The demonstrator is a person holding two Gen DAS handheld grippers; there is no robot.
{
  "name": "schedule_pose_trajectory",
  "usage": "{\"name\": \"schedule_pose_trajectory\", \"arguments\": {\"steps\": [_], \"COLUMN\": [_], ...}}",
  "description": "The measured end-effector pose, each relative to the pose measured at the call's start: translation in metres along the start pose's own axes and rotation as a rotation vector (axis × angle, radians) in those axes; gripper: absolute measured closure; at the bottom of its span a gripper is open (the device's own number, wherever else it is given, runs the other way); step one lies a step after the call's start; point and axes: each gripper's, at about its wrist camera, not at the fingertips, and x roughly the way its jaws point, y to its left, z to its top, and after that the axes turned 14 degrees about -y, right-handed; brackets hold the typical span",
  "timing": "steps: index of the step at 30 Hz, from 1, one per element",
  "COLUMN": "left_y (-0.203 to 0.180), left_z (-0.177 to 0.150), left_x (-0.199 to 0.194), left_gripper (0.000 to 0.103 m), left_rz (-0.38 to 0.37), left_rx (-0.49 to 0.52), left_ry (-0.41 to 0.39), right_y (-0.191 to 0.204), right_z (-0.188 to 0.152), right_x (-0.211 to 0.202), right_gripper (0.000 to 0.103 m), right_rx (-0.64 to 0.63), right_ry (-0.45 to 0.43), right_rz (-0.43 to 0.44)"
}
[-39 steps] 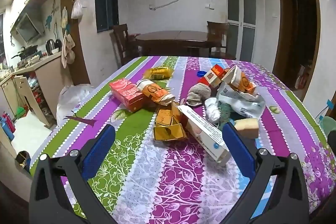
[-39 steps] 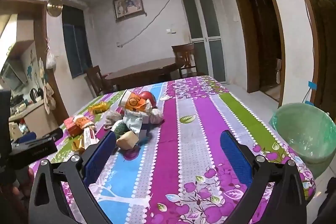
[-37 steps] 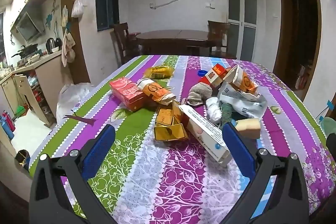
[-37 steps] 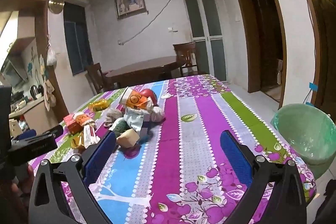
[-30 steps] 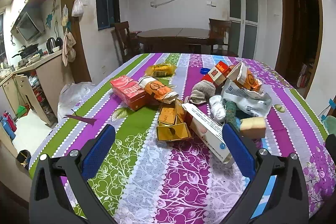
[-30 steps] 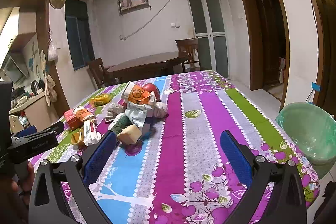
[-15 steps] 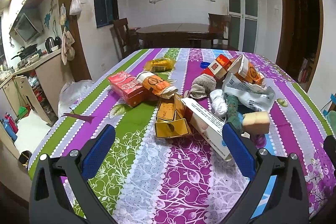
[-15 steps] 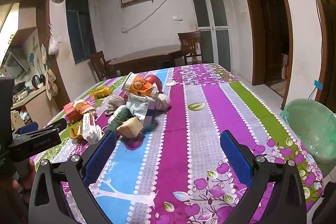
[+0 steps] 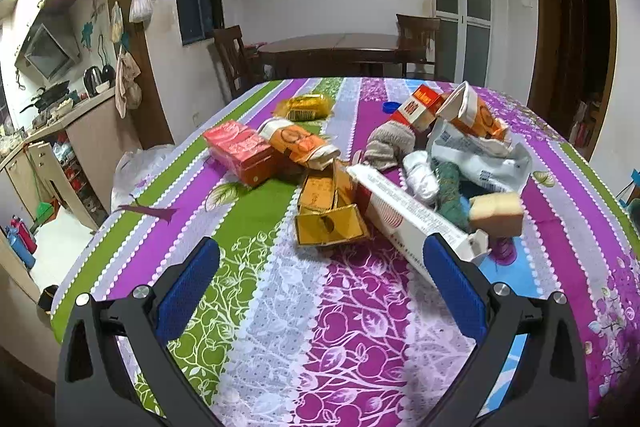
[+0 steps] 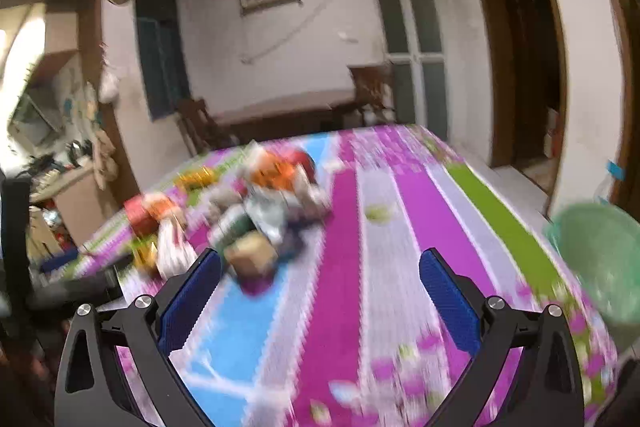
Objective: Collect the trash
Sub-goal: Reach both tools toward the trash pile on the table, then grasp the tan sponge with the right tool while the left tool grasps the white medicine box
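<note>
A heap of trash lies on the striped floral tablecloth (image 9: 280,307): a long white box (image 9: 412,217), a flattened gold box (image 9: 328,211), a red carton (image 9: 240,151), an orange cup (image 9: 298,143), a tan sponge block (image 9: 496,213) and crumpled wrappers. My left gripper (image 9: 320,273) is open just short of the gold box and white box, empty. My right gripper (image 10: 320,283) is open and empty over the table; its view is blurred, with the sponge block (image 10: 252,259) near its left finger. A green-lined bin (image 10: 600,263) stands off the table's right edge.
A dark dining table (image 9: 340,47) with chairs stands behind. A kitchen counter (image 9: 60,115) runs along the left wall. A doorway (image 9: 568,19) opens at the right. The left gripper's body (image 10: 80,291) shows at the right wrist view's left edge.
Both grippers have moved closer to the trash heap, which looks larger in both views. The right wrist view has become blurred from motion. Both grippers stay open.
</note>
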Motion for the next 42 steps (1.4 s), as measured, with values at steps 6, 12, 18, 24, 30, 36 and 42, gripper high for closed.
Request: {"name": "schedule_pose_trajectory", "arguments": {"steps": [6, 12, 18, 24, 30, 36, 42], "left_y": [0.008, 0.020, 0.032, 0.026, 0.018, 0.020, 0.017], "left_z": [-0.003, -0.003, -0.008, -0.012, -0.012, -0.012, -0.010], "left_x": [0.000, 0.000, 0.009, 0.013, 0.010, 0.012, 0.010], "left_gripper": [0.005, 0.005, 0.005, 0.005, 0.005, 0.005, 0.005], "left_rz": [0.019, 0.056, 0.065, 0.028, 0.015, 0.031, 0.040], "left_rx": [-0.014, -0.021, -0.066, -0.071, -0.054, -0.063, -0.047], "left_ry": [0.008, 0.013, 0.034, 0.041, 0.028, 0.034, 0.029], "right_y": [0.051, 0.079, 0.015, -0.064, -0.088, -0.079, -0.046], "right_z": [0.037, -0.016, -0.026, -0.023, -0.018, -0.037, -0.046], "right_x": [0.121, 0.275, 0.276, 0.208, 0.141, 0.081, 0.035], "right_gripper": [0.029, 0.058, 0.070, 0.058, 0.040, 0.035, 0.035], "right_rx": [0.034, 0.048, 0.153, 0.300, 0.305, 0.314, 0.184], "right_ry": [0.167, 0.514, 0.545, 0.518, 0.419, 0.392, 0.359], "right_rz": [0.389, 0.380, 0.209, 0.058, 0.012, 0.036, 0.067]}}
